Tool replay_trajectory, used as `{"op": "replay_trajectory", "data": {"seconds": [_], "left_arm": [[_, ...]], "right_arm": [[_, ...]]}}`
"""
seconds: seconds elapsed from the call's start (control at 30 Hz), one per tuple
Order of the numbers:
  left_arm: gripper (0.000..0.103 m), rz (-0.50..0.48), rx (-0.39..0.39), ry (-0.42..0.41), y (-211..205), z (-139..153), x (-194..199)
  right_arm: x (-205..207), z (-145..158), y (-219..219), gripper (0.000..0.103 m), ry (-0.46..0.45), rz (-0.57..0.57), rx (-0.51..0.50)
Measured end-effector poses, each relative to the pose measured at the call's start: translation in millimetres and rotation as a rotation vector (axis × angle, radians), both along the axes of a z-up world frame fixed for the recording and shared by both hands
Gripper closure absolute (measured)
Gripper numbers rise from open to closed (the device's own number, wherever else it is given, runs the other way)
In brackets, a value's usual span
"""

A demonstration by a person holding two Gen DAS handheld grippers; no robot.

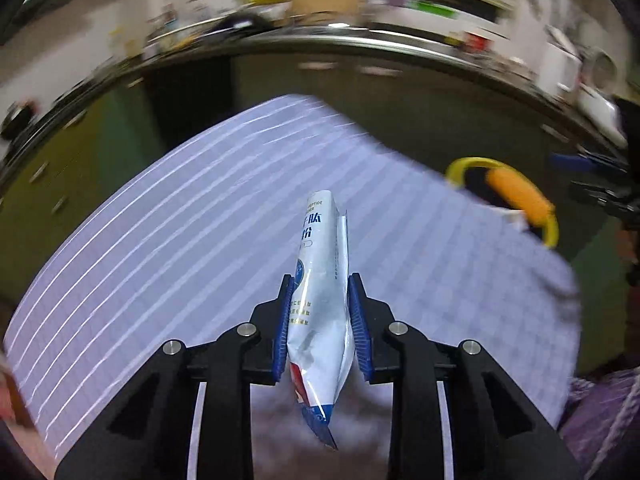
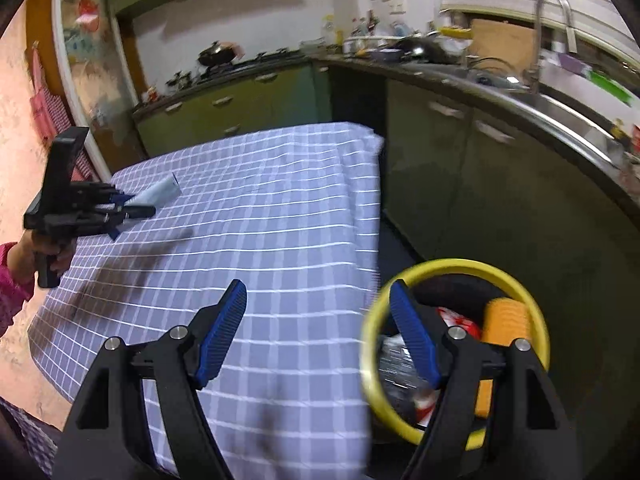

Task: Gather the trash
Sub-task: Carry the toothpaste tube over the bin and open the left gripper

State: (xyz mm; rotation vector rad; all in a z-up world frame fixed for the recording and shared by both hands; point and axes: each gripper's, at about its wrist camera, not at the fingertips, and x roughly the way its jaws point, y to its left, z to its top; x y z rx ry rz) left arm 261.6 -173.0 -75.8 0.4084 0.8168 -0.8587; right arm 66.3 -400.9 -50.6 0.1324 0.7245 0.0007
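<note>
Left wrist view: the left gripper (image 1: 322, 312) has its blue pads (image 1: 282, 332) pressed on both sides of a white and blue sachet (image 1: 320, 280), which stands up between them with printed lettering near its top.
Sachet position: held above the checked tablecloth (image 1: 160, 240), with its lower corner hanging down behind the pads toward the camera.
Left gripper from the right wrist view: the left gripper (image 2: 132, 206) sits at the left edge over the cloth, with the pale sachet (image 2: 160, 194) sticking out past its tips; a hand (image 2: 52, 254) in a pink sleeve (image 2: 12, 284) holds its handle.
Right gripper: the right gripper (image 2: 320, 334) has its jaws spread wide with nothing between them; one finger is over the checked tablecloth (image 2: 260, 220), the other is in front of the bin.
Trash bin: a yellow-rimmed bin (image 2: 532, 304) with a dark liner stands just beside the table's right edge, below the tabletop; it shows in the left wrist view too (image 1: 468, 164), blurred.
Bin contents: crumpled wrappers (image 2: 460, 320) in red, white and silver.
Bin handle: an orange ribbed grip (image 2: 504, 320) lies across the rim.
Background: green kitchen cabinets (image 2: 240, 108), a sink with a curved tap (image 2: 548, 20), and a cluttered worktop.
</note>
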Motion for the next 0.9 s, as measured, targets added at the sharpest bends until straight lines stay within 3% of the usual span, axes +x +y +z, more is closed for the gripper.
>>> {"op": "replay_trajectory", "data": {"seconds": [0.2, 0.33, 0.6, 0.63, 0.73, 0.9], "left_arm": [[0.075, -0.244, -0.015, 0.037, -135, 9, -64], [0.075, -0.347, -0.007, 0.053, -206, 3, -96], [0.071, -0.375, 0.056, 0.045, -300, -22, -103], [0.068, -0.365, 0.065, 0.045, -308, -25, -101], [0.034, -0.336, 0.075, 0.033, -323, -34, -99], [0.025, -0.297, 0.038, 0.035, -308, -25, -105]], "right_arm": [[-61, 3, -73, 0.033, -0.036, -0.166, 0.024], [-96, -3, -108, 0.033, -0.051, -0.253, 0.047], [-135, -18, -146, 0.032, -0.072, -0.339, 0.099], [-136, -19, -147, 0.032, -0.076, -0.337, 0.105], [-136, -18, -147, 0.031, -0.085, -0.327, 0.112], [-133, -18, -137, 0.030, -0.087, -0.292, 0.113]]}}
